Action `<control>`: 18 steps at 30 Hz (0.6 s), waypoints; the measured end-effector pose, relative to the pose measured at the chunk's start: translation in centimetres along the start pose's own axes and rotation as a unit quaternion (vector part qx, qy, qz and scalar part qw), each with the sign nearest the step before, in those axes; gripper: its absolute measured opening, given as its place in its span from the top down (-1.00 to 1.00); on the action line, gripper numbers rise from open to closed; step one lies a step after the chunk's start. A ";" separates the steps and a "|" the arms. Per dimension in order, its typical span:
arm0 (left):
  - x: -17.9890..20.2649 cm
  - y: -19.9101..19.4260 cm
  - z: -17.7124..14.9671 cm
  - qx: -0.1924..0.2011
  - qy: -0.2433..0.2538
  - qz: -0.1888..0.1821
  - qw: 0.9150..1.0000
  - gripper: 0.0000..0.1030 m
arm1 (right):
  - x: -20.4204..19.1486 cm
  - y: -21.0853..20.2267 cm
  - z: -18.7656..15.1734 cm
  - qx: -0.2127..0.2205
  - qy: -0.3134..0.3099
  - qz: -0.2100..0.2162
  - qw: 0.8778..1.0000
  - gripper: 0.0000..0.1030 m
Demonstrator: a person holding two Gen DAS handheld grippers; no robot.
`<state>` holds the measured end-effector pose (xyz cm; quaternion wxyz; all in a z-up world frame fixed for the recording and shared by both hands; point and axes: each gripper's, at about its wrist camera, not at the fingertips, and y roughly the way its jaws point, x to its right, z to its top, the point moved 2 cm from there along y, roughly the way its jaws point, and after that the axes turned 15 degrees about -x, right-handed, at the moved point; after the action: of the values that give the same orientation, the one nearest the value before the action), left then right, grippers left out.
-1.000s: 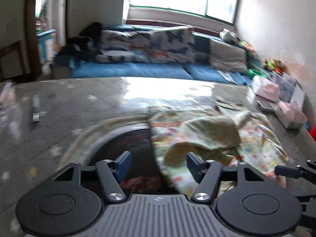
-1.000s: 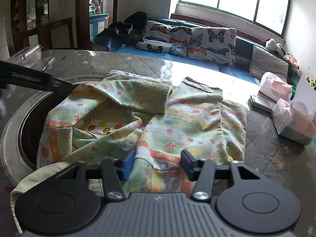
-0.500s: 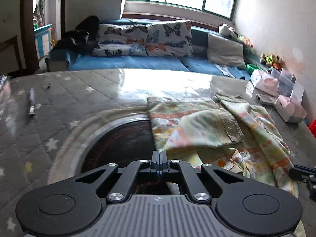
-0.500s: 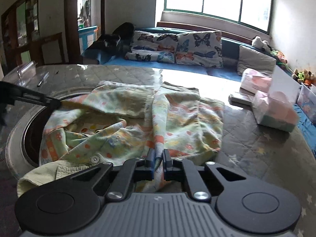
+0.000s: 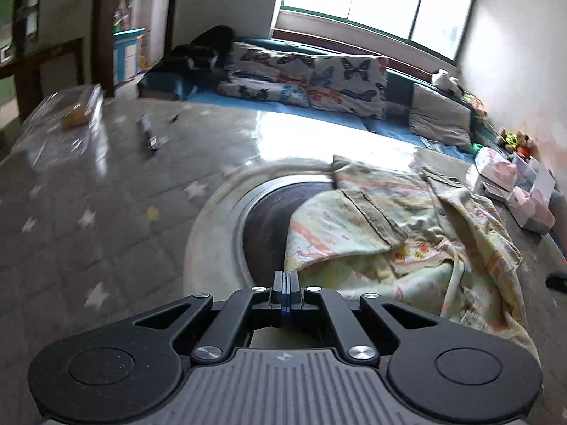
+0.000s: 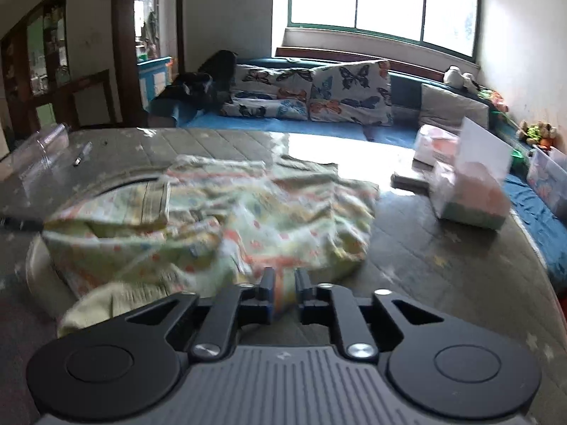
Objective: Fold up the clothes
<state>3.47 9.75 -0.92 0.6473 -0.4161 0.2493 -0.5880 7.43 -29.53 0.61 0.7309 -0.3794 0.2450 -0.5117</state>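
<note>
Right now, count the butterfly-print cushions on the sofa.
2: left butterfly cushion by the dark bundle, right butterfly cushion beside the grey cushion. More may be hidden.

Rumpled pastel printed garment (image 5: pixel 407 244) spread on table (image 5: pixel 106 233)

Daylight enters through the blown-out window (image 6: pixel 382 0) and casts white glare on the table (image 5: pixel 294 134). Motion blur smears the patterned garment (image 6: pixel 226 212). Fisheye distortion bends the edges; both views' corners fall dark.
</note>
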 end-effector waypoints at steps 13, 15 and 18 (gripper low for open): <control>-1.6 -1.0 -0.2 0.001 -0.016 0.009 1.000 0.86 | -4.2 9.9 9.8 -0.021 -0.039 0.002 0.999 -0.25; -0.9 -0.8 0.8 0.006 -0.006 0.004 1.000 0.44 | -4.5 11.3 10.6 -0.029 -0.043 -0.011 0.999 -0.26; 0.8 -0.3 2.2 0.016 0.024 0.004 1.000 -0.02 | -4.3 13.2 11.3 -0.044 -0.039 -0.026 0.998 -0.25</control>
<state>5.21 9.54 0.66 0.6497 -0.3908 0.2567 -0.5993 21.74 -19.58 -3.50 0.7087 -0.4376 0.2283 -0.5041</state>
